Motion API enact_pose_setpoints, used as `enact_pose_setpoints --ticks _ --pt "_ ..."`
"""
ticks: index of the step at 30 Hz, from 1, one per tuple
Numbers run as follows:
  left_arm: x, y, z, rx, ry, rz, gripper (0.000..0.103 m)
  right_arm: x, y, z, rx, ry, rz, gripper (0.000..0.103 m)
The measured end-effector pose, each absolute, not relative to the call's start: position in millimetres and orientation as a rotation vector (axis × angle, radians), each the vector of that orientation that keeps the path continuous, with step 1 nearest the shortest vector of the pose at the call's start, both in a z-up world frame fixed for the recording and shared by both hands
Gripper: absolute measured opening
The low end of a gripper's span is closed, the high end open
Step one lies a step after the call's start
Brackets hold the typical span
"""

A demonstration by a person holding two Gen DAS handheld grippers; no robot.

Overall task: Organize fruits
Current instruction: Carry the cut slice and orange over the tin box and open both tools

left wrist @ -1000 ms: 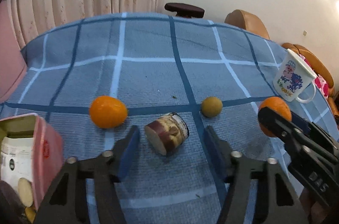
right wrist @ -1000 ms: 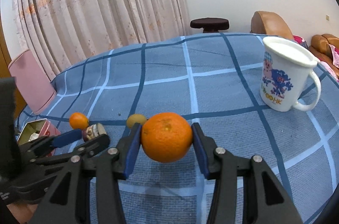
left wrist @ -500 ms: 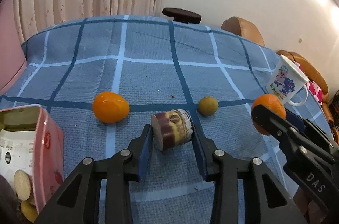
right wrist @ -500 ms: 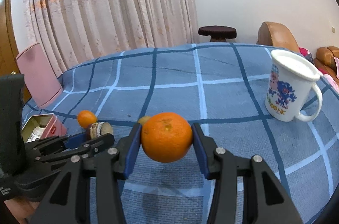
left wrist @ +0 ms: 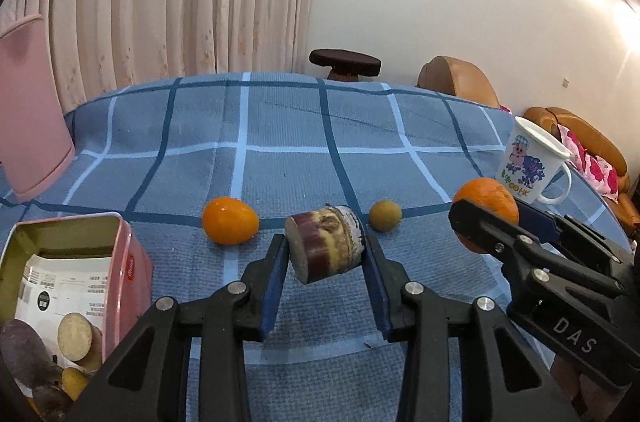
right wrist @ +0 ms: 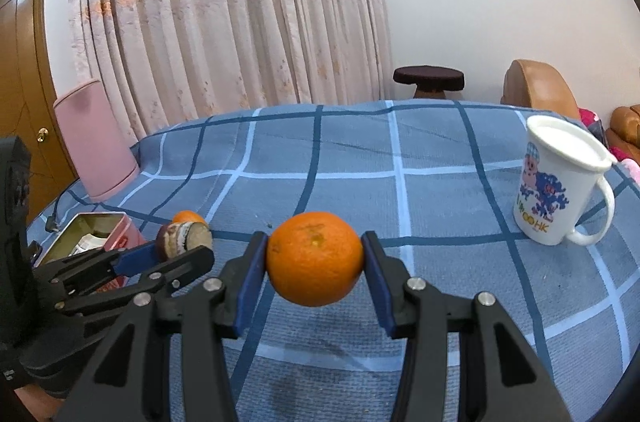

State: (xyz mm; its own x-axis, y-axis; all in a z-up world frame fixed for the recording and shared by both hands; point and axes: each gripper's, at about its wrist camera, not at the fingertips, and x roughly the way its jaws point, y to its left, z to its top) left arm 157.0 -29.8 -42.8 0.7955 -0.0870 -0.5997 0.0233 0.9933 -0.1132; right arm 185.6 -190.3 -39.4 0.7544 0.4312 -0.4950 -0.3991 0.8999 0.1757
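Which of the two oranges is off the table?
The orange clamped between the right gripper's fingers, near the mug. The other orange lies on the blue checked cloth.

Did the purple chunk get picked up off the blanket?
Yes. The chunk, clamped by the left gripper, now hangs above the blanket, level with the small orange.

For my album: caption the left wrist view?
Left gripper clamps a short purple-skinned cane chunk above the blue checked tablecloth.
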Motion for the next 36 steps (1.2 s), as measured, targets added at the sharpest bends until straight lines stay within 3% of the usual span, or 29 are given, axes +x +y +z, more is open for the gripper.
enact_pose_setpoints --ticks 36 --pt "116.9 -32.5 -27.9 -0.049 0.478 0.0 0.039 146.4 -181.1 -25.6 -0.03 0.363 0.457 0.05"
